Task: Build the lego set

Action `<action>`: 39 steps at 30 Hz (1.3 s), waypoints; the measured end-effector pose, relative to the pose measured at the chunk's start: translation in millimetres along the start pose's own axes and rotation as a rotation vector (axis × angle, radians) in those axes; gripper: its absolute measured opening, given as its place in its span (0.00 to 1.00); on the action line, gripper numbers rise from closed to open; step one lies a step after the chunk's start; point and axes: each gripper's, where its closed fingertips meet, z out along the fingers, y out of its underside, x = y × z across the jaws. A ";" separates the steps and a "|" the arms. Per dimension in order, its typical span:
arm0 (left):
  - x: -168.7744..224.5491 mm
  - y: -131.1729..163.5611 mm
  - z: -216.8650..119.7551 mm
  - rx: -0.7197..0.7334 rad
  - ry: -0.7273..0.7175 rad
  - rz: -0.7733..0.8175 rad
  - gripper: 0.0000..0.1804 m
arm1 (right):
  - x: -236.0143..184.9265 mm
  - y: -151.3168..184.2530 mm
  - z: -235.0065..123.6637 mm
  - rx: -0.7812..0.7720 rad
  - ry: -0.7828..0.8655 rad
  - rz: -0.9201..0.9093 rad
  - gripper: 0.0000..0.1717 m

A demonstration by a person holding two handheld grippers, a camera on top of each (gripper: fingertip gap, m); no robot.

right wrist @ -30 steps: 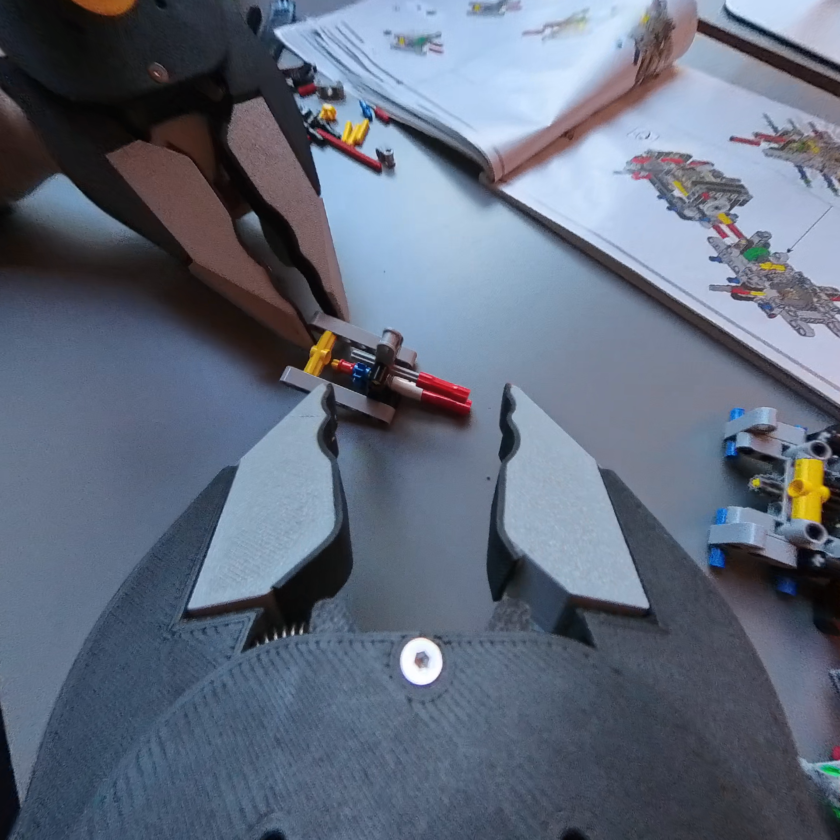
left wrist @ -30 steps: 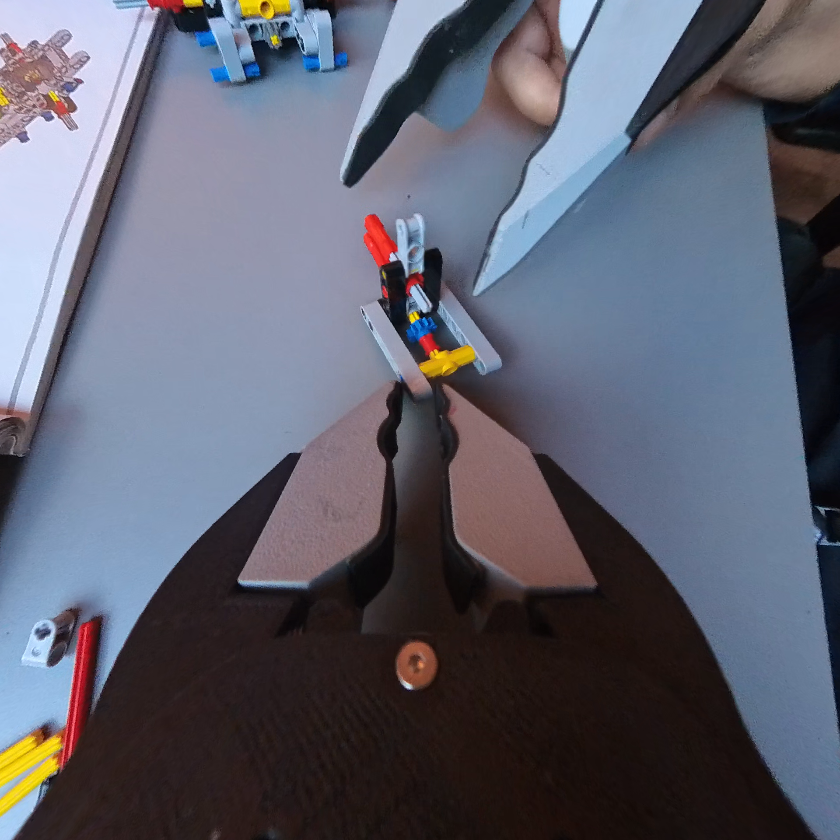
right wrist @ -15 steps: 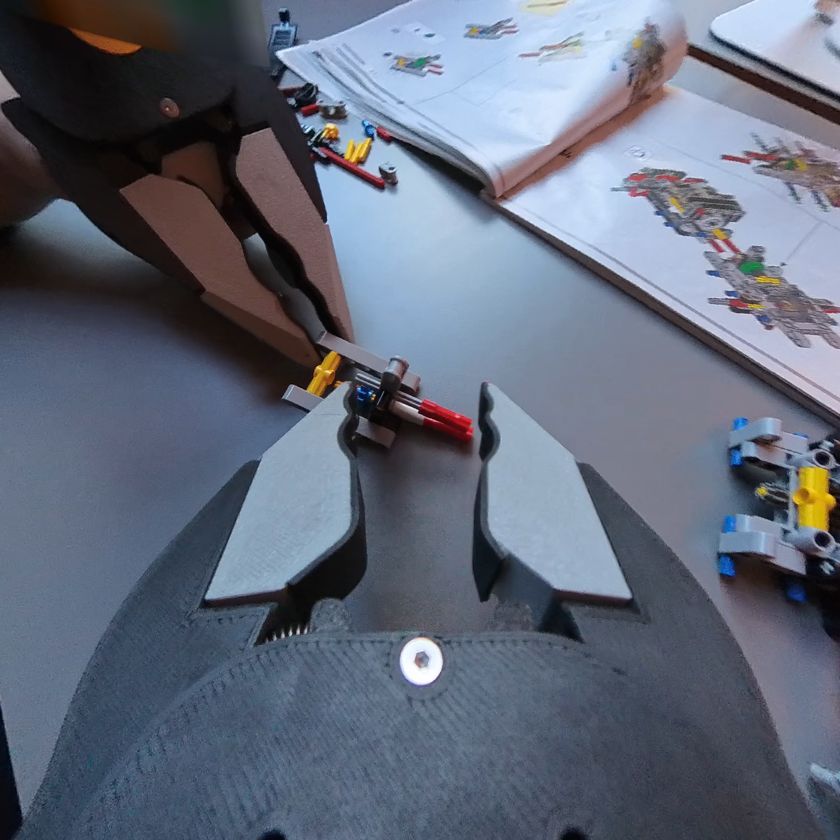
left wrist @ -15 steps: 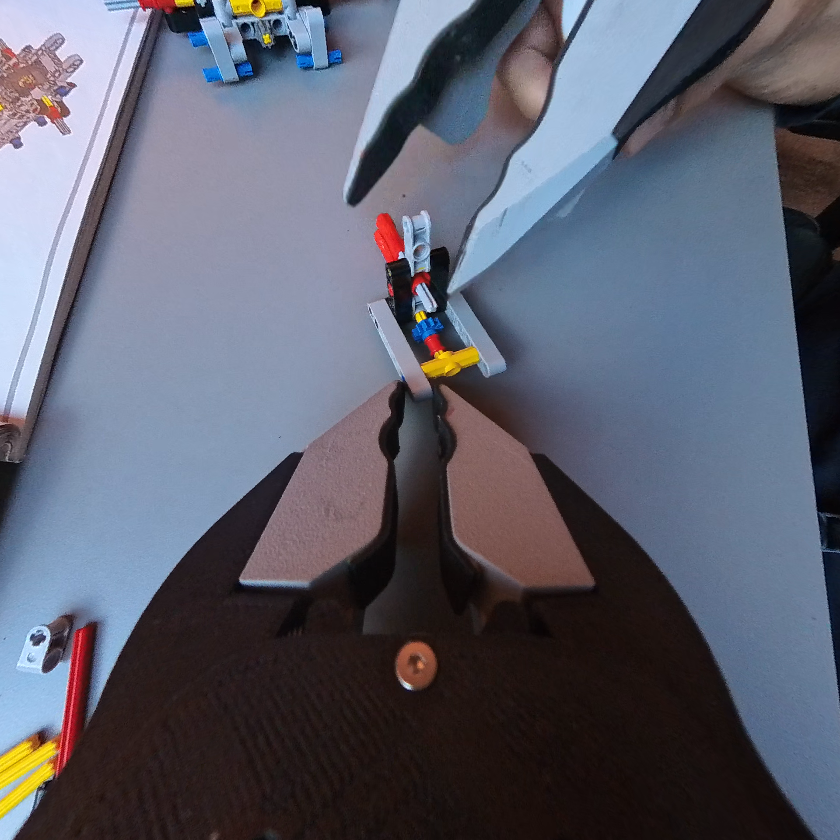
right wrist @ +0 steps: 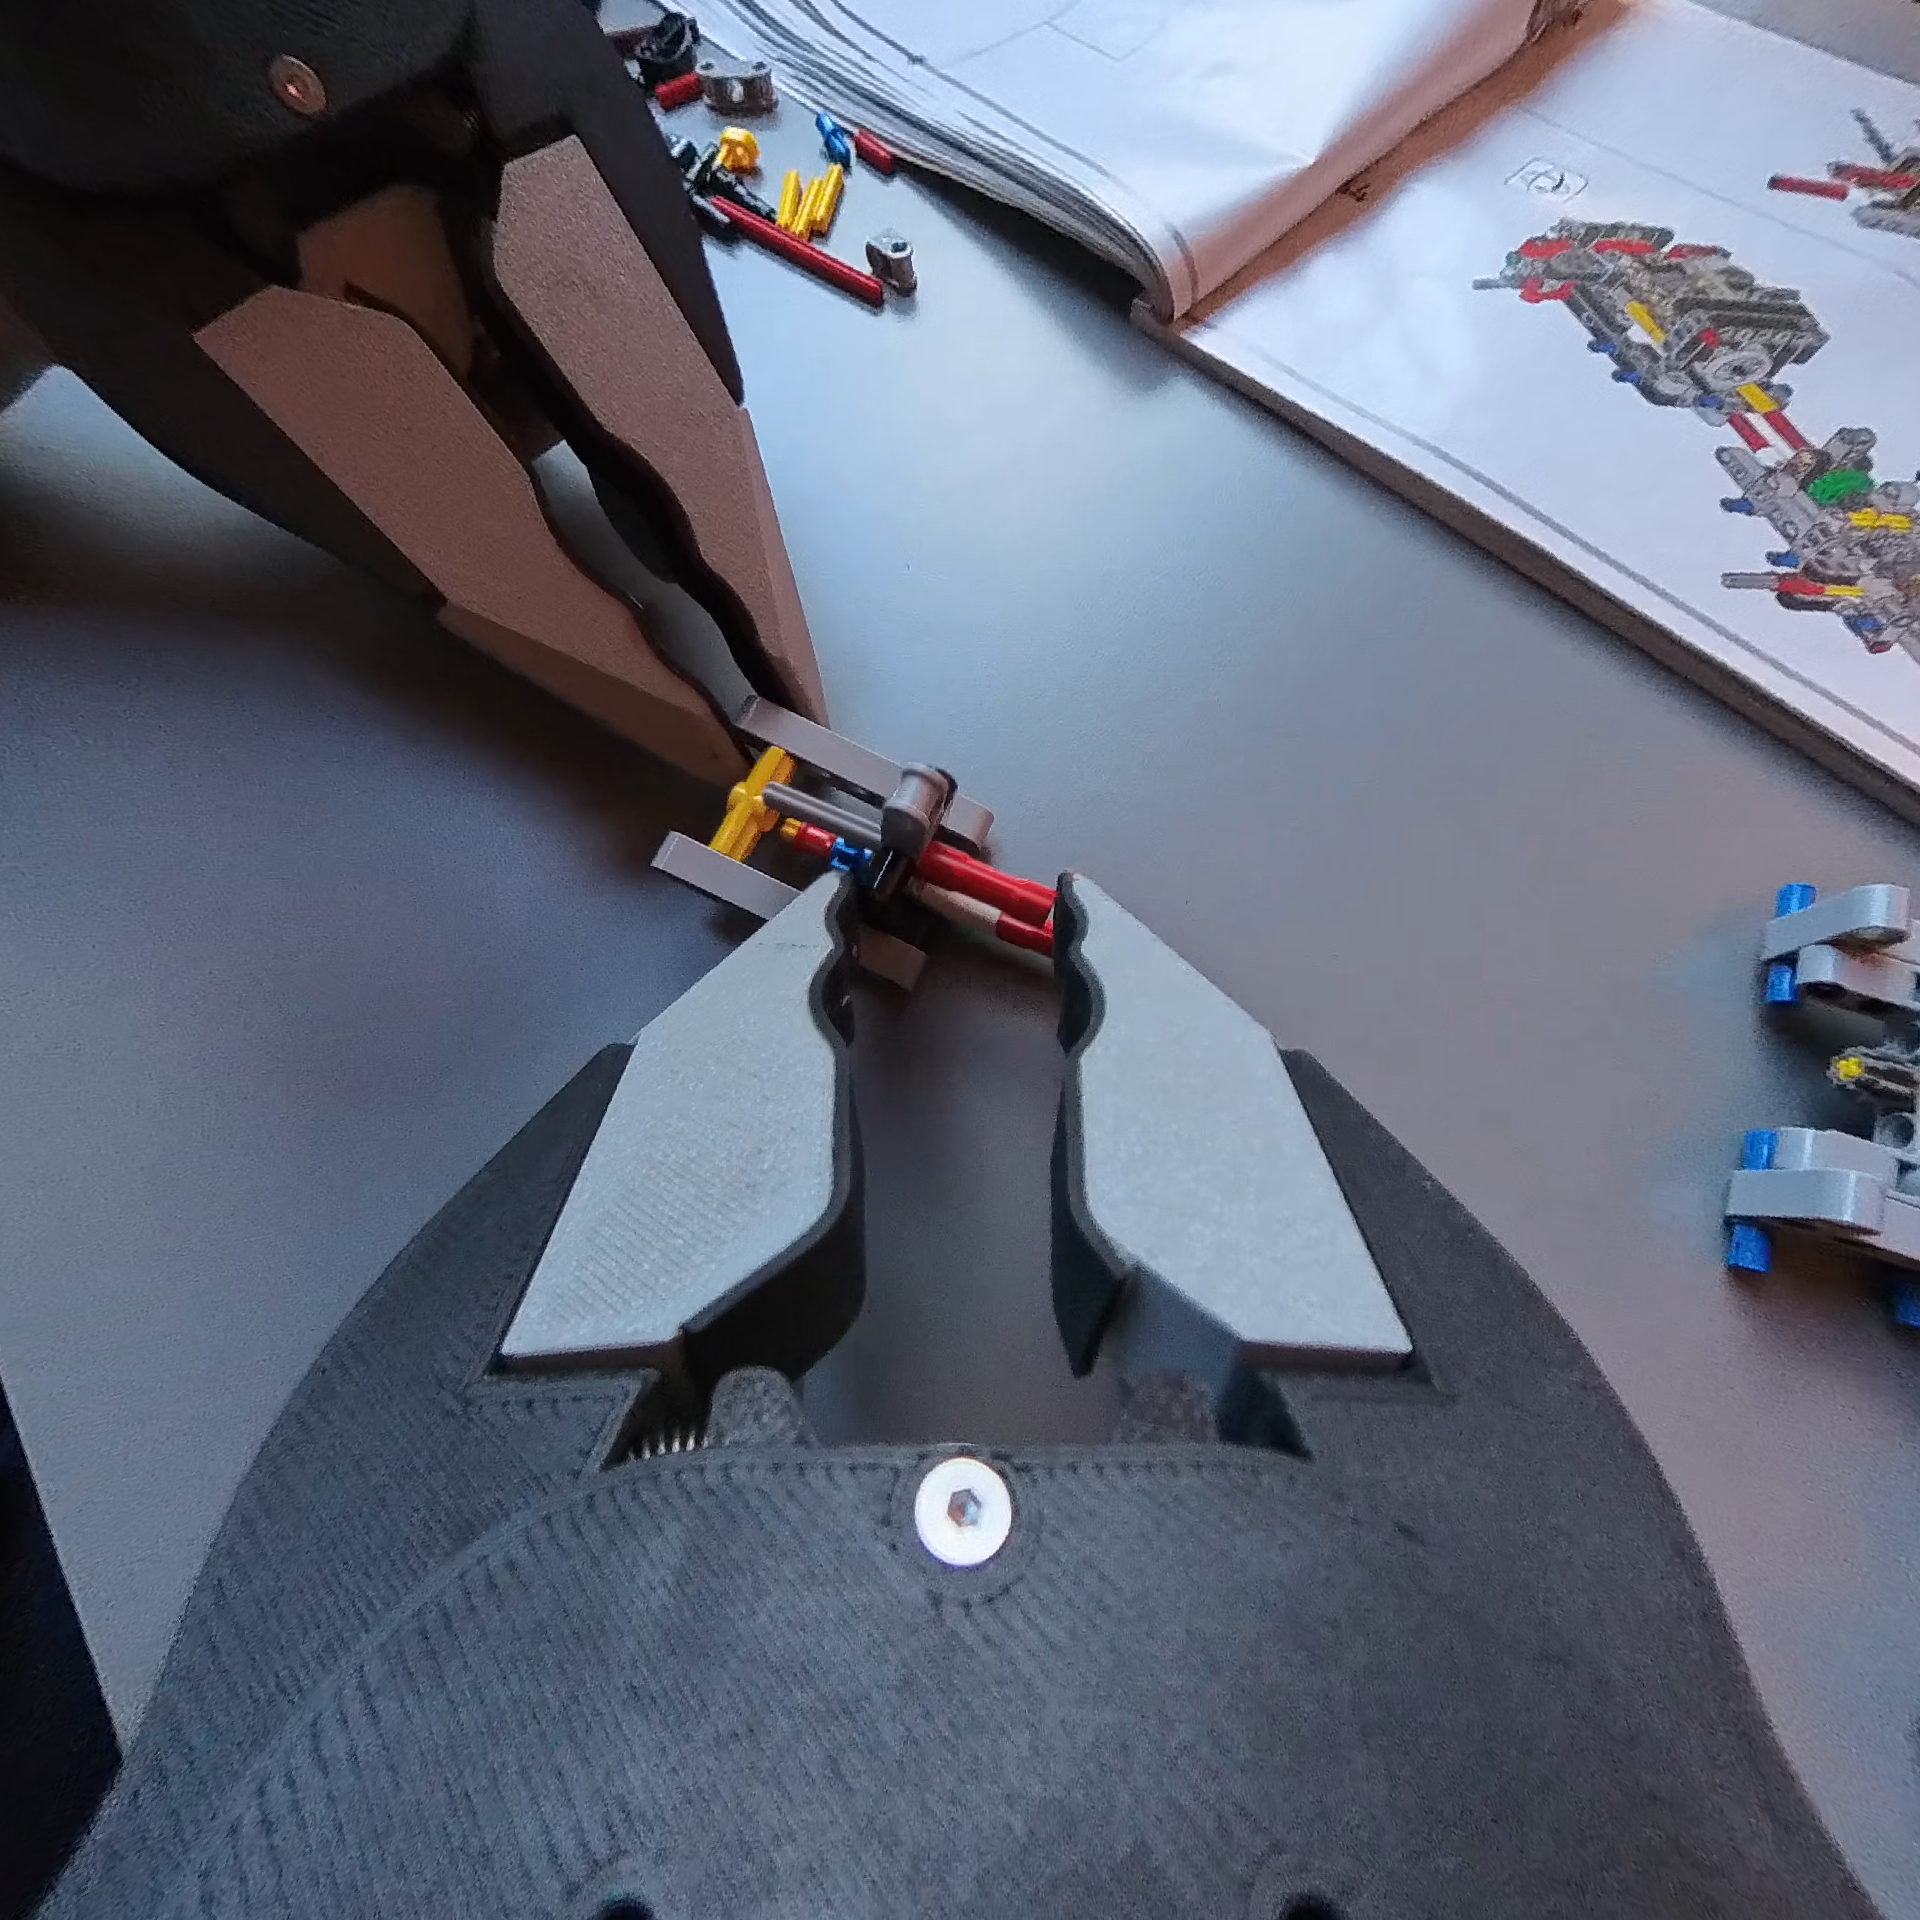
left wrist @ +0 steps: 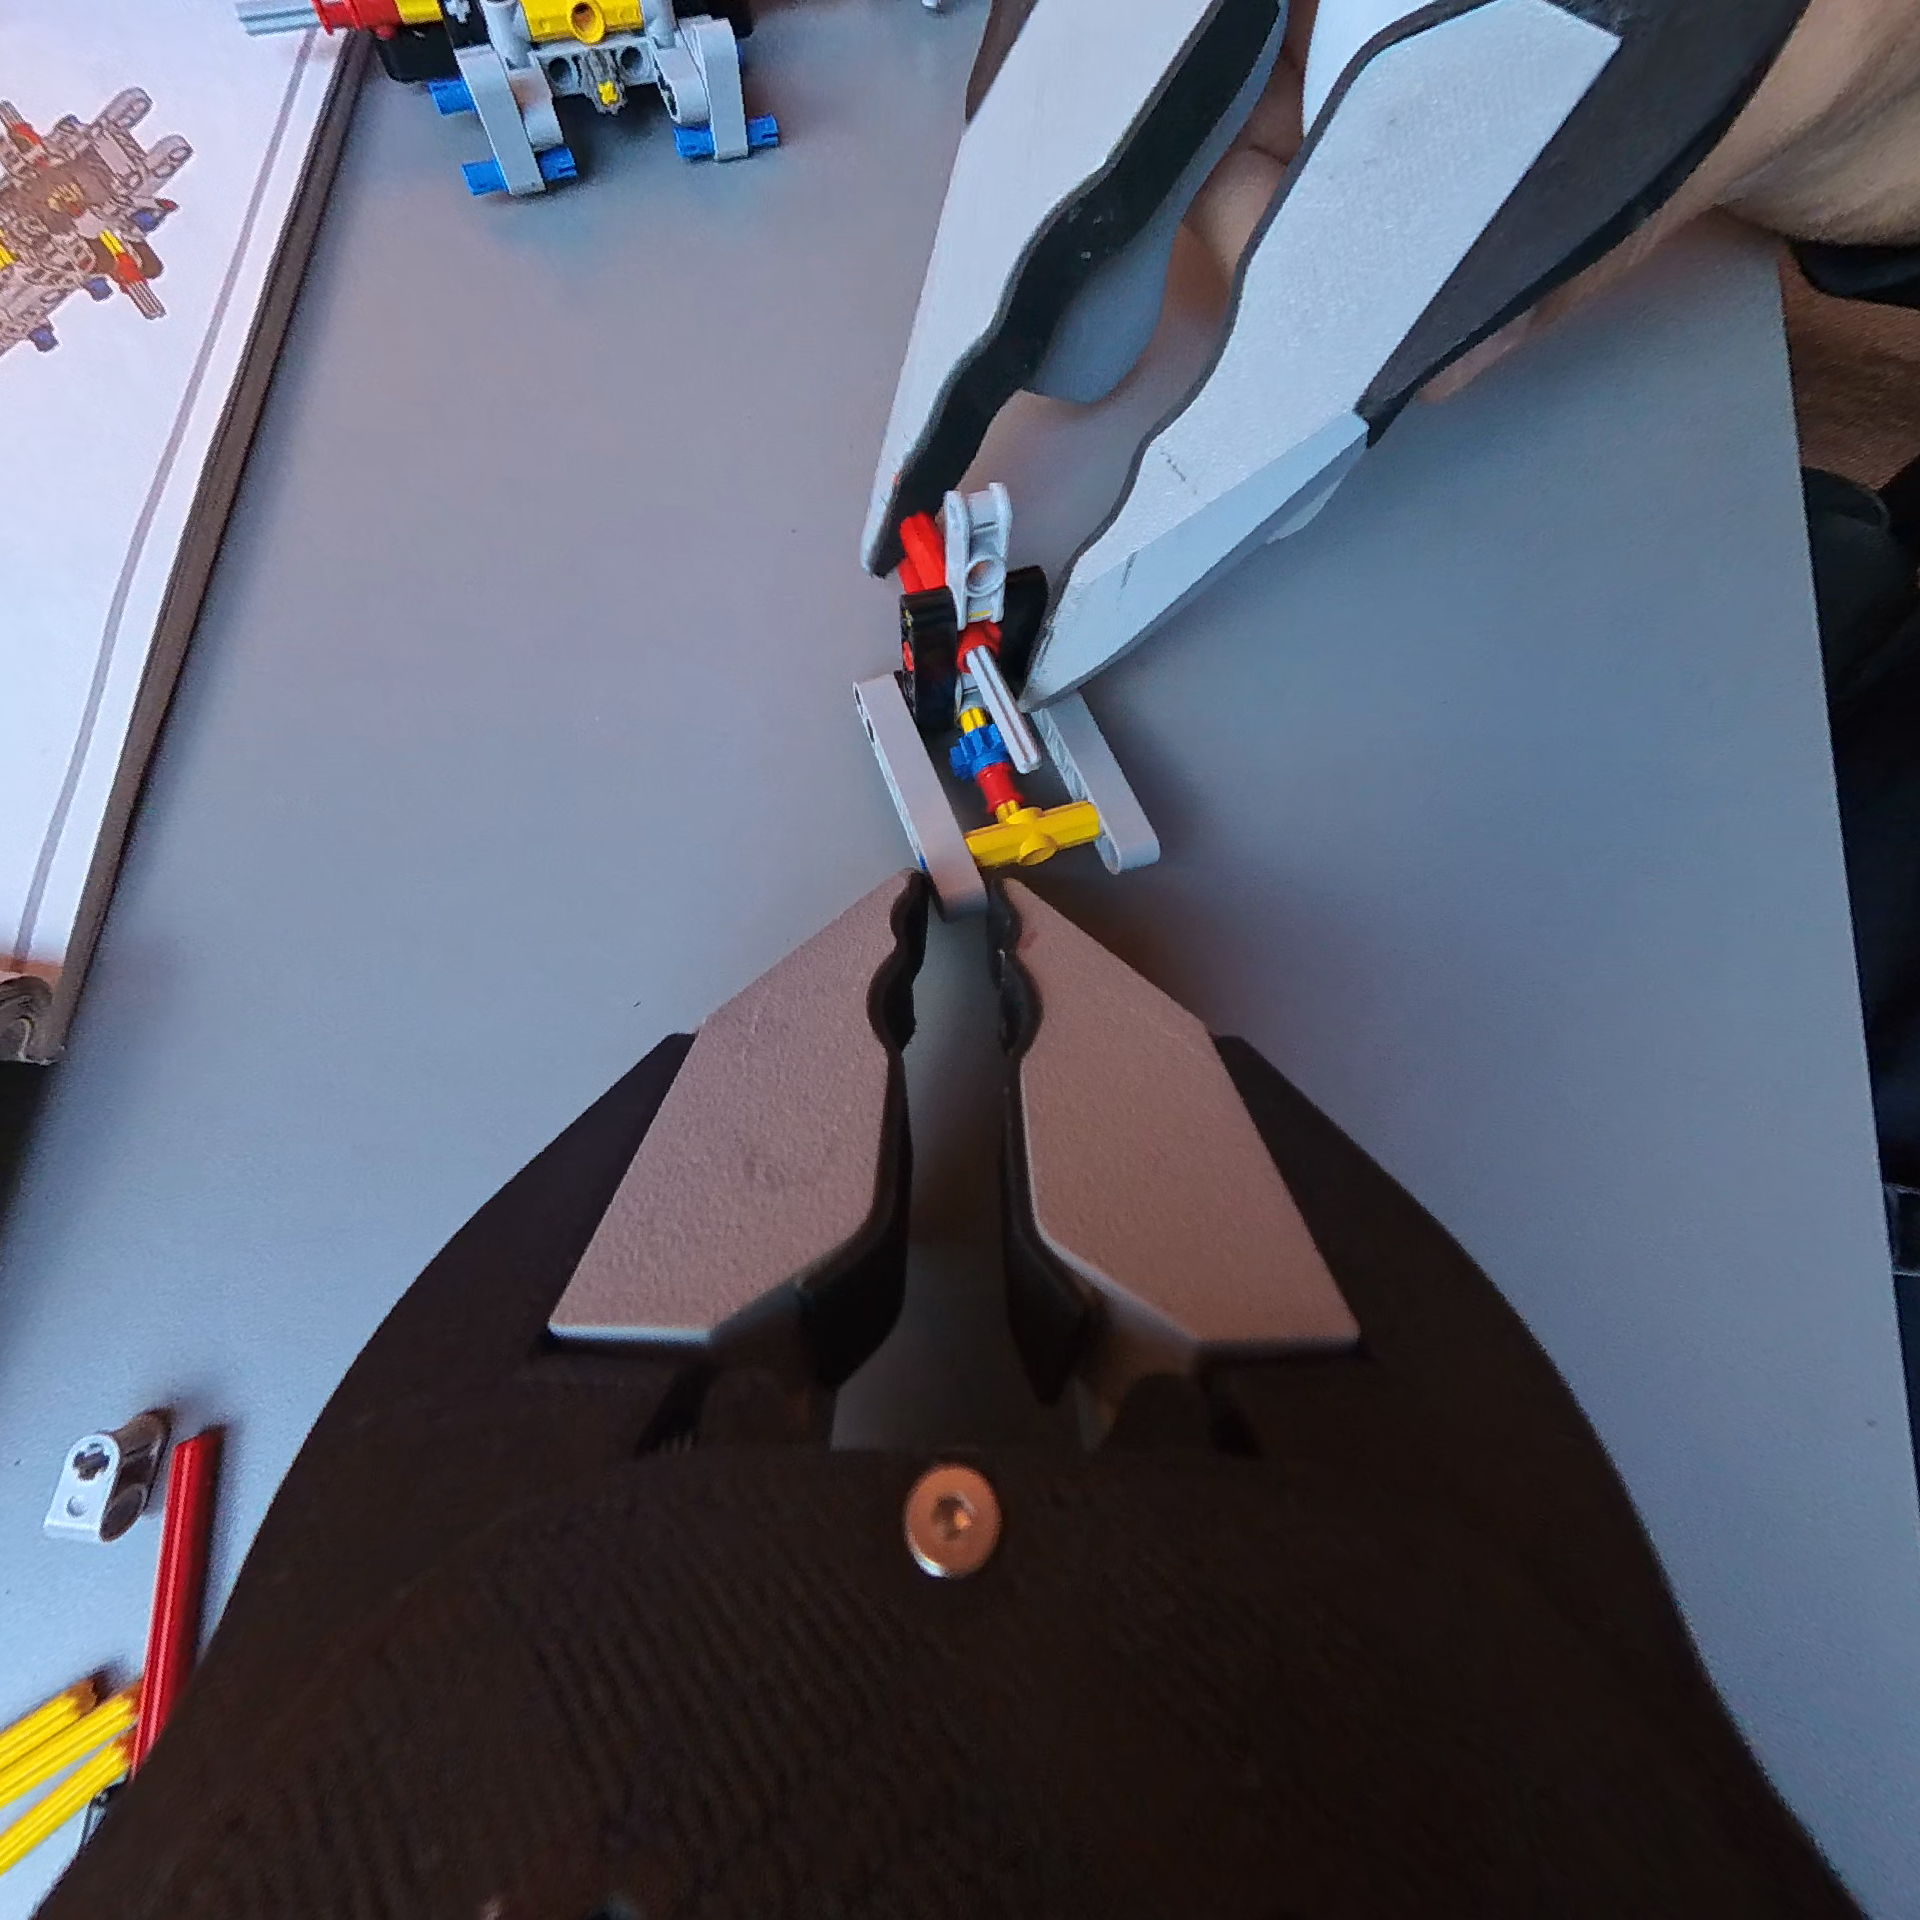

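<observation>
Small brick assembly lay flat on the grey worktop, well in from its edges: two grey beams side by side, a yellow cross-piece bridging them at one end, a blue gear and red axles along the middle, a black block and a grey connector at the other end. Left gripper had its jaws clamped on the end of one grey beam, pads pressed to both its faces, pinning the assembly down. Right gripper stood at the opposite end, jaws partly apart and straddling the red axles and black block; one fingertip looked to touch the axle ends, the other lay against the second beam, but a firm squeeze could not be confirmed. Judged: one end steadied, the other being taken up. No containers in view. An open instruction booklet lay along the far side, a larger grey-and-yellow build with blue pins near it, loose red and yellow rods toward a near corner.
</observation>
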 end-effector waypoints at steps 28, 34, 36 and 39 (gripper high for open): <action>6.1 0.6 -0.5 0.001 0.026 0.018 0.09 | -0.3 2.3 -9.2 0.009 -0.025 -0.194 0.35; -0.7 6.3 -6.4 -0.026 -0.001 0.056 0.20 | 13.6 -2.9 -24.1 0.078 -0.027 -0.236 0.36; -5.4 9.3 -9.7 -0.042 -0.014 0.052 0.24 | 18.5 -4.2 -28.5 0.111 -0.028 -0.250 0.35; -10.0 11.3 -12.1 -0.053 -0.027 0.040 0.26 | 20.0 -5.1 -31.5 0.157 -0.044 -0.269 0.32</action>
